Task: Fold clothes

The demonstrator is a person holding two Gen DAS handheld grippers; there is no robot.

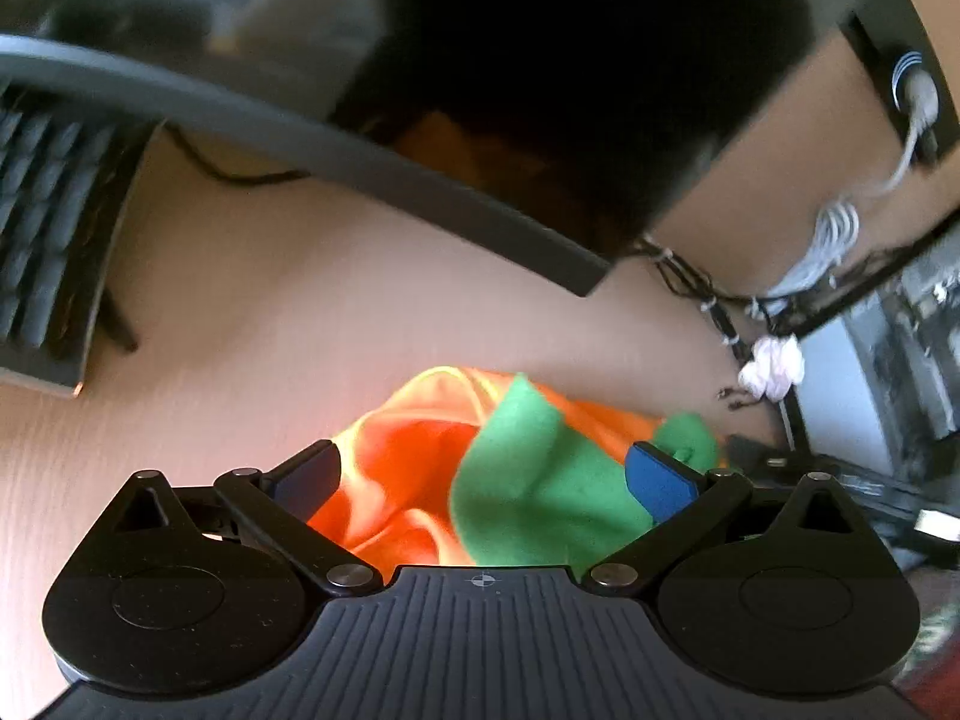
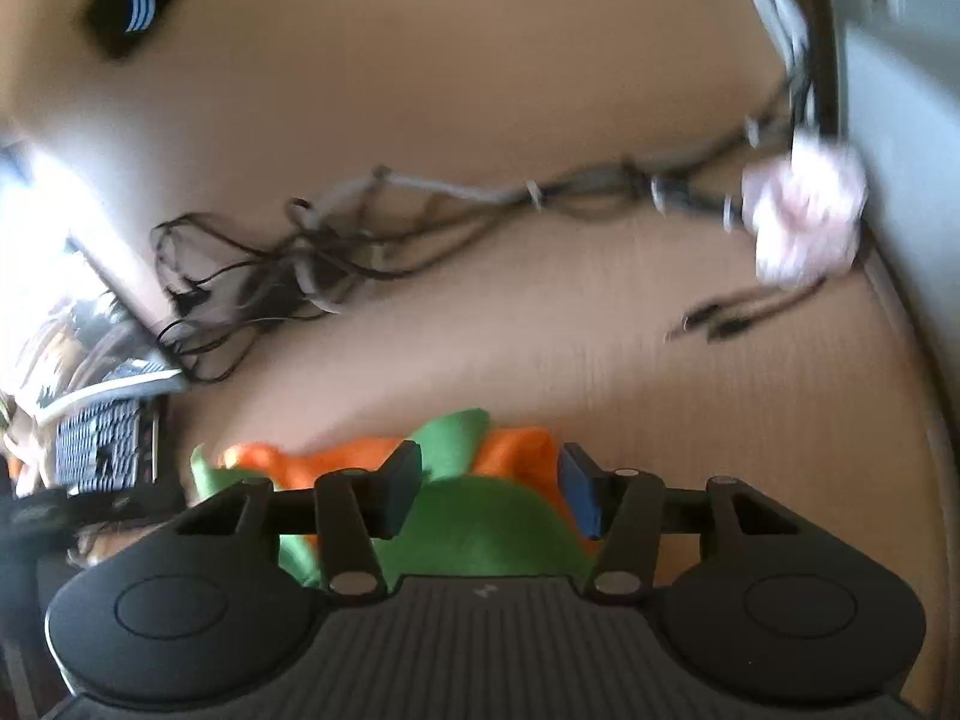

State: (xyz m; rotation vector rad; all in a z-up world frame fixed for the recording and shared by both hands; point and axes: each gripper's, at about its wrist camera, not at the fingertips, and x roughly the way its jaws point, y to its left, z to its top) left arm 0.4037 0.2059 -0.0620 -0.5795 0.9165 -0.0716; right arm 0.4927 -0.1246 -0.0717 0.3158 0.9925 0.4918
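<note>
An orange and green garment (image 1: 480,468) lies crumpled on the light wooden table (image 1: 252,312). My left gripper (image 1: 483,483) hovers just over it with its blue-padded jaws spread wide, the cloth showing between them but not pinched. In the right wrist view the same garment (image 2: 480,516) bunches under my right gripper (image 2: 489,489), whose jaws also stand open around a green fold, apart from it. Both views are blurred.
A dark monitor (image 1: 540,60) and its grey edge stand behind the cloth, a keyboard (image 1: 48,228) to the left. Tangled black and grey cables (image 2: 288,264) and a crumpled white tissue (image 2: 804,216) lie toward the table's back right, by a wall.
</note>
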